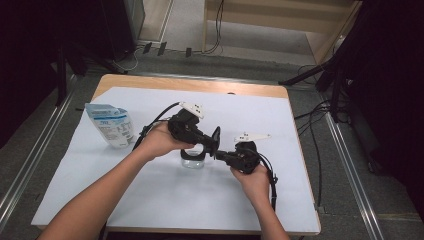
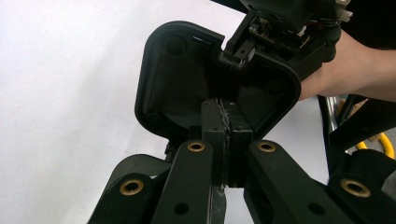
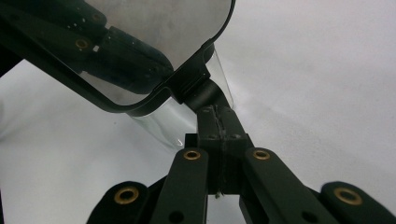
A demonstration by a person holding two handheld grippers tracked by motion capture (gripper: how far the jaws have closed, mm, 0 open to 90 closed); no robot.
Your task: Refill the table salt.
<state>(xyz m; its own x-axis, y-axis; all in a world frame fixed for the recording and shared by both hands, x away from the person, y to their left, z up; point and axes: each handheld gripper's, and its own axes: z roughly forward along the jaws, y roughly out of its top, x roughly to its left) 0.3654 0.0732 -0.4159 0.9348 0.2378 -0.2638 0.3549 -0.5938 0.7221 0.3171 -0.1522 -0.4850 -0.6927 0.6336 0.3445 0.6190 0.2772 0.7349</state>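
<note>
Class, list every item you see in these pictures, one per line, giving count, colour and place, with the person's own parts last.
Mirror: one, black rounded frame, held above mid-table by both grippers, its reflective face showing in the right gripper view.
Glass: one, clear, on the white sheet below the mirror.
Pouch: one, blue and white, standing at the table's left.
Table: one, wooden, covered by a white sheet.
Cables: several, black, on the floor at right.
Left gripper: one, black, shut on the mirror's edge.
Right gripper: one, black, shut on the mirror's stem.
Hands: two, each holding a gripper.
</note>
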